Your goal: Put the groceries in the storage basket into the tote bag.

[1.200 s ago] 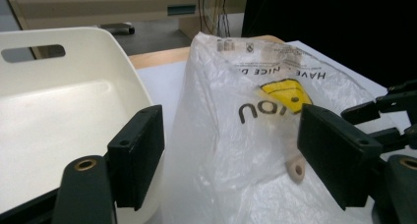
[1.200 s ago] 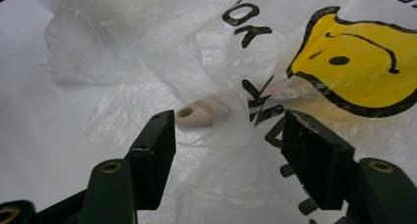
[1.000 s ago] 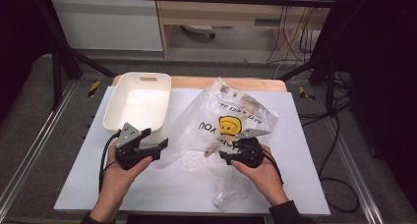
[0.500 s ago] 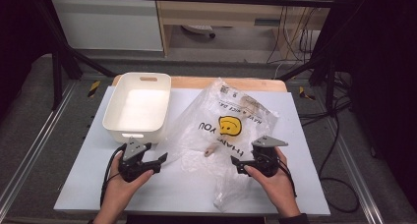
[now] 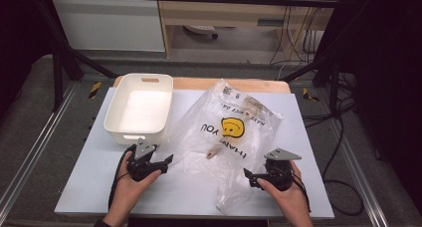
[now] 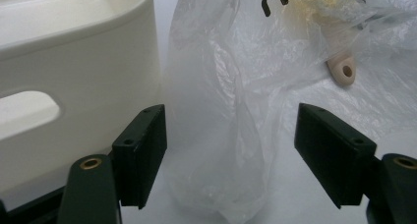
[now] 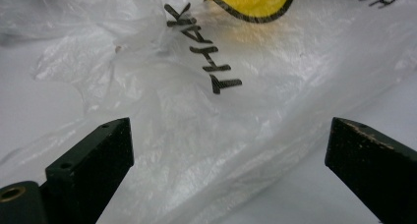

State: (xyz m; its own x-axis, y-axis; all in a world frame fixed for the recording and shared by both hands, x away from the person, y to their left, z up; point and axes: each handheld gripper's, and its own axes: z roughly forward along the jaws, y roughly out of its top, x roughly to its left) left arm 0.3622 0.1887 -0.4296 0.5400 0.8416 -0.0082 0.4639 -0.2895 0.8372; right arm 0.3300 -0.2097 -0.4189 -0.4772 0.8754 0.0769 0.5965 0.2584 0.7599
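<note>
Between the two tools, the crumpled clear plastic bag with a yellow smiley print (image 5: pixel 226 137) sprawls across the white desk (image 5: pixel 89 187), long axis toward one o'clock (beside a white tub (image 5: pixel 139 107)), left tool (image 5: pixel 166 161) and right tool (image 5: pixel 247 173) both wide, empty, flanking its near handles.

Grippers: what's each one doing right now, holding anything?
Left gripper: open, plastic bag between its jaws, not gripped.
Right gripper: just opened, holding nothing.

Bin (image 5: pixel 139 110) blocks far left; plastic bag (image 5: pixel 226 132) sprawls mid-table.
</note>
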